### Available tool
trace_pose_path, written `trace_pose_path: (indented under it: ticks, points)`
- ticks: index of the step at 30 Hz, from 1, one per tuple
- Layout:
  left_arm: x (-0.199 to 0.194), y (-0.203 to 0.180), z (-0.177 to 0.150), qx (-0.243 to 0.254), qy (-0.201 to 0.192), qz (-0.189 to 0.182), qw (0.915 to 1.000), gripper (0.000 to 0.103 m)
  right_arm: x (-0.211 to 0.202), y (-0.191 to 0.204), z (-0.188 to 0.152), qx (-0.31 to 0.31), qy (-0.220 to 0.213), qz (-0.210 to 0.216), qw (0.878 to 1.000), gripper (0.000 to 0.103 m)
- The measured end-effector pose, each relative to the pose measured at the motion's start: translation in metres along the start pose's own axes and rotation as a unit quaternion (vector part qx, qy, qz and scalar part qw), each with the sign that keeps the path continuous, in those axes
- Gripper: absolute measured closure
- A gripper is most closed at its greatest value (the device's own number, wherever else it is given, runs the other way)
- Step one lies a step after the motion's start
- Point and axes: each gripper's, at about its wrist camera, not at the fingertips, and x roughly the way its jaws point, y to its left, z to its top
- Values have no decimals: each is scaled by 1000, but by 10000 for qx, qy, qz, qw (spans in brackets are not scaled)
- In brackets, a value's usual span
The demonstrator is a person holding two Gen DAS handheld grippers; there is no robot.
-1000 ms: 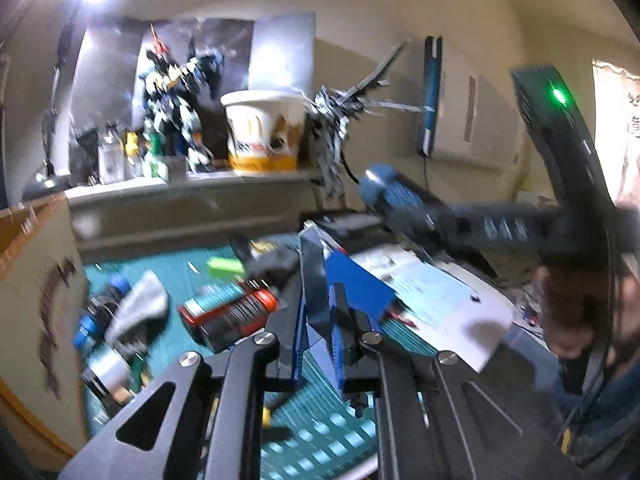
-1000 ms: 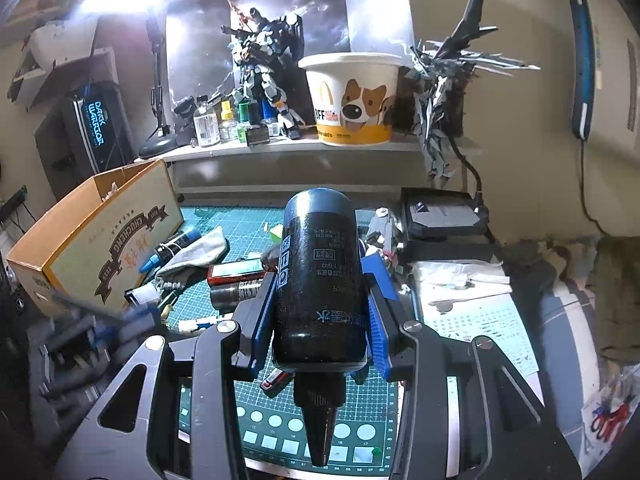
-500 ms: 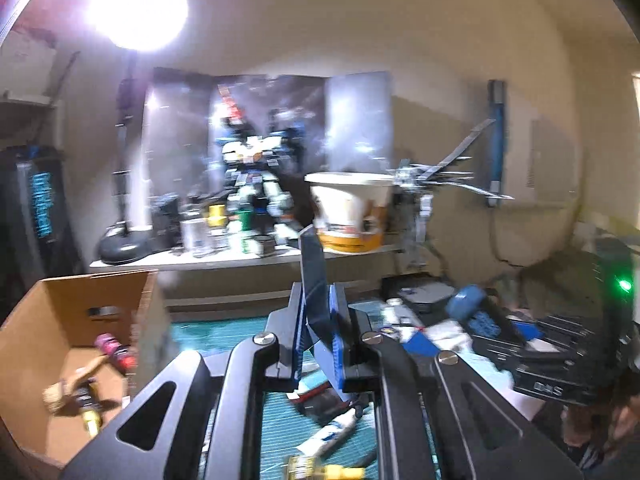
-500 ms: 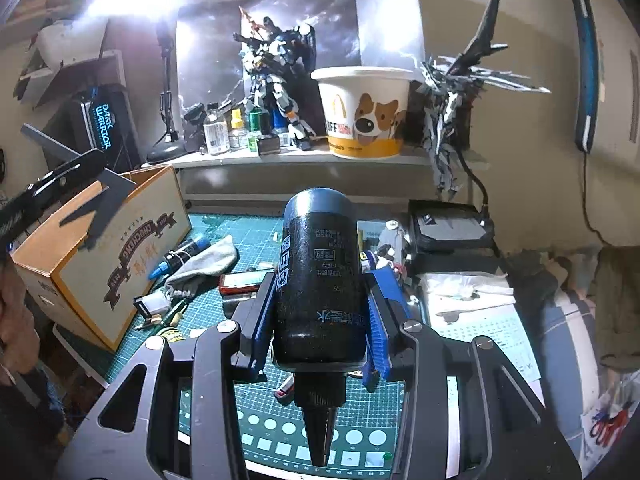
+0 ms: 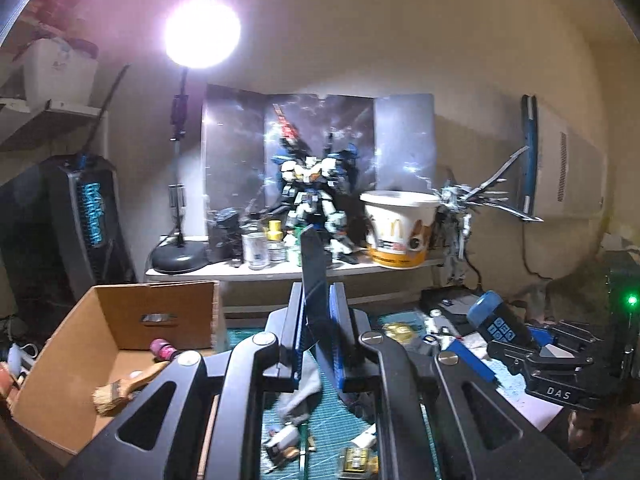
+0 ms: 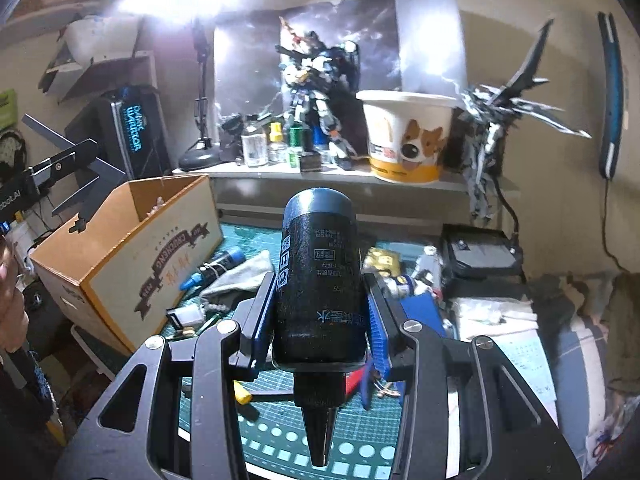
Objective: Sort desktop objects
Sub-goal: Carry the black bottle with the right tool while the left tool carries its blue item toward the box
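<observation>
Cardboard box (image 5: 120,332) at my left, open-topped. My left gripper (image 5: 316,312) is clenched on a thin dark blade-like piece (image 5: 314,264): light, stiff, edge-held. My right gripper (image 6: 320,304) grasps a black bottle (image 6: 318,284) mid-body, nozzle toward me; rigid, smooth, possibly slippery

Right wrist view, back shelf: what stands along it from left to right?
Lamp base → clear bottle → yellow-capped bottle → green bottle → robot model → dog-print bucket → winged model.
</observation>
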Motion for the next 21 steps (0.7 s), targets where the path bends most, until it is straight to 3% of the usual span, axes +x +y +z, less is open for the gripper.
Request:
trace_pose_path:
  ticks: [11, 21]
  points:
    - [-19, 70, -15, -322, 248, 1028, 9939, 91, 20, 52, 16, -421, -105, 653, 9969, 65]
    - [-54, 125, -36, -569, 469, 1879, 9794, 91, 46, 122, 26, -889, -121, 1422, 9858, 65]
